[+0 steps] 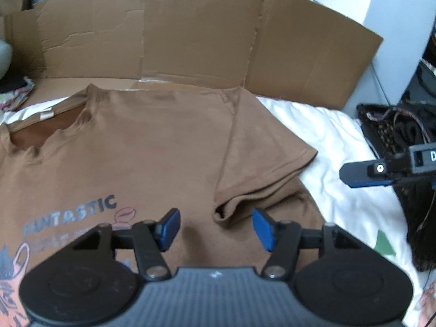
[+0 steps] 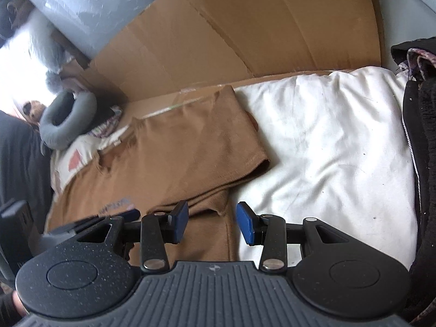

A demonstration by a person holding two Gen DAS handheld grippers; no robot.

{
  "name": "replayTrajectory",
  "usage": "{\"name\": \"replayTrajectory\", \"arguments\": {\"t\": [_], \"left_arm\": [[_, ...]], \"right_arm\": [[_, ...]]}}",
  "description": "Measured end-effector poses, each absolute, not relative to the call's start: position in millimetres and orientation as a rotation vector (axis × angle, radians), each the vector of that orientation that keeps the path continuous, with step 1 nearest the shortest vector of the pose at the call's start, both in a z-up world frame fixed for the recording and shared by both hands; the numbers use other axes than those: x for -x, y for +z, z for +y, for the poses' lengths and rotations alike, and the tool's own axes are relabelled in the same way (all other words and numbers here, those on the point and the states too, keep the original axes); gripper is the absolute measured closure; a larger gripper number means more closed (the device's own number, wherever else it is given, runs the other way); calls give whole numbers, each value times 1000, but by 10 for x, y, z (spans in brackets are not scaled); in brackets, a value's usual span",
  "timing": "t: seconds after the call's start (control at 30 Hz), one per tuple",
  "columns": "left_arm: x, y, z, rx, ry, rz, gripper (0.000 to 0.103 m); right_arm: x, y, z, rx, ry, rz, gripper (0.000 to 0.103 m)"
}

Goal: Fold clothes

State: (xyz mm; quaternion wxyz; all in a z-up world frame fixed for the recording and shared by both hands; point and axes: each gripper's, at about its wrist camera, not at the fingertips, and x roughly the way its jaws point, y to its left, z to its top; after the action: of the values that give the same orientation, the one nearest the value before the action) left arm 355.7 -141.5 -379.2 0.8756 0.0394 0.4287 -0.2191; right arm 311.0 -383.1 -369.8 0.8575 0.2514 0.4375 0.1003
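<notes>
A white sheet covers the bed, with a flattened cardboard box propped up along its far edge and a dark heap of clothes at the right side. One brown T-shirt lies spread on the sheet (print facing up), its sleeve folded in over the body. There are two grippers. The left gripper hangs above the shirt's chest, jaws parted, nothing between them. The right gripper hovers over the shirt's edge, likewise released and empty.
</notes>
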Motion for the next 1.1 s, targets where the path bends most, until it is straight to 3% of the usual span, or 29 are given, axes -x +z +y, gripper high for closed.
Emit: {"name": "replayTrajectory", "arguments": {"t": [0.13, 0.43, 0.73, 1.1], "left_arm": [[-3591, -3850, -1407, -62, -467, 899, 66], [-3602, -3819, -1424, -69, -492, 871, 92], [-3560, -3584, -1359, 22, -489, 876, 95], [-3424, -3576, -1333, 83, -495, 944, 96]], "right_arm": [[-3143, -3797, -3726, -464, 218, 948, 58], [-3275, -3996, -3479, -312, 220, 984, 58], [-3308, -4020, -3337, -134, 176, 990, 73], [-3293, -4013, -3427, -158, 145, 986, 73]]}}
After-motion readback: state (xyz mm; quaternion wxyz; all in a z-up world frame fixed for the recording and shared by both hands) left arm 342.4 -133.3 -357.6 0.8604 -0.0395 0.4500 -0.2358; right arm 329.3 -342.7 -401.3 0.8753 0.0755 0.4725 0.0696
